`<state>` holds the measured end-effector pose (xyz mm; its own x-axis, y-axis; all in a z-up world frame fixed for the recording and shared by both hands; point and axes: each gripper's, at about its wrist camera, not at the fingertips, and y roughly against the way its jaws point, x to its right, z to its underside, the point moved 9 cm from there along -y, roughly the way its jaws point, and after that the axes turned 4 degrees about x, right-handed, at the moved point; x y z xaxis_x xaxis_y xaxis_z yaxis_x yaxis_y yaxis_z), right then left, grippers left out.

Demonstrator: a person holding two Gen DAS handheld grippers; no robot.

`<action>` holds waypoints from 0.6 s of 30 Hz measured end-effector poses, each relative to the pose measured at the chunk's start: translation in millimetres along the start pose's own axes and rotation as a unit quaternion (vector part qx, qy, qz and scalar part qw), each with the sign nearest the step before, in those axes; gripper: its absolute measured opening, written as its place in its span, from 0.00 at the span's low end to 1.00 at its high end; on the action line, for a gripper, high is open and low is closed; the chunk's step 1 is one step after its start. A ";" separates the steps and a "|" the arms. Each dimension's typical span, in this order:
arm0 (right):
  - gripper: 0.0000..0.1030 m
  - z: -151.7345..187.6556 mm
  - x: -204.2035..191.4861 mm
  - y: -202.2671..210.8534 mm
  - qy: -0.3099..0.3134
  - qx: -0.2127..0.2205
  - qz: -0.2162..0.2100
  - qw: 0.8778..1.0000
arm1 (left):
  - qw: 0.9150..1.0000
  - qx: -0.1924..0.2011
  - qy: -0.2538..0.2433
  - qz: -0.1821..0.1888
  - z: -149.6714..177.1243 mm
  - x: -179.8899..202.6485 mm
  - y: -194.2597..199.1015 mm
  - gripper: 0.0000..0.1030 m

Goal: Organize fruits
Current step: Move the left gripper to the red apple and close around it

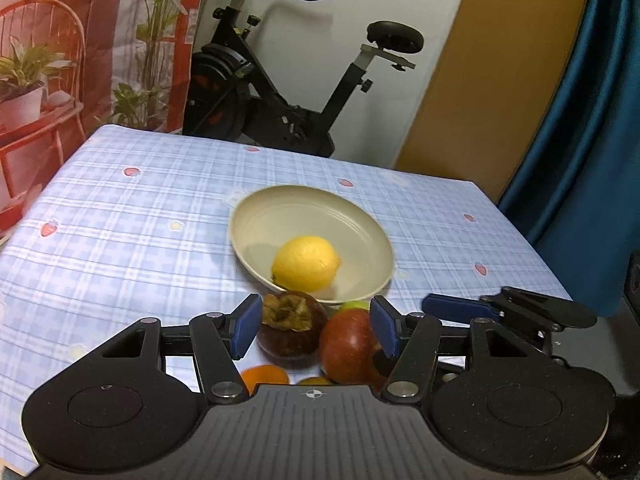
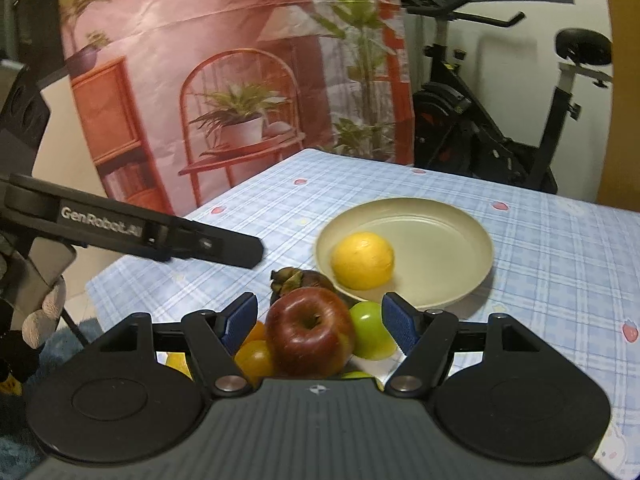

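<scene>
My left gripper (image 1: 316,326) hangs with its jaws apart, gripping nothing; the mangosteen (image 1: 291,324) and the red apple (image 1: 349,345) lie between the pads. My right gripper (image 2: 319,322) also stands apart over that apple. The lemon (image 1: 306,263) sits in the cream plate (image 1: 352,216) at twelve o'clock from the fruit pile. A green fruit (image 2: 370,334) lies at the apple's three o'clock on the checked tablecloth (image 1: 120,216).
</scene>
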<state>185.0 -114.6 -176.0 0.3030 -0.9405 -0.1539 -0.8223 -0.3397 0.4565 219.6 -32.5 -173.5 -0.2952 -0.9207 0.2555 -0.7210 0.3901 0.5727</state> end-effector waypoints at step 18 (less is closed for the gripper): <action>0.68 29.7 0.6 -21.4 0.006 -0.023 -0.020 1.000 | 0.998 -0.034 0.011 0.050 29.1 11.6 -24.3 0.60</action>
<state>188.5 -108.2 -211.8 0.3411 -0.9257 -0.1633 -0.7868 -0.3763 0.4893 215.4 -53.1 -207.2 -0.3488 -0.8773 0.3298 -0.6444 0.4800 0.5953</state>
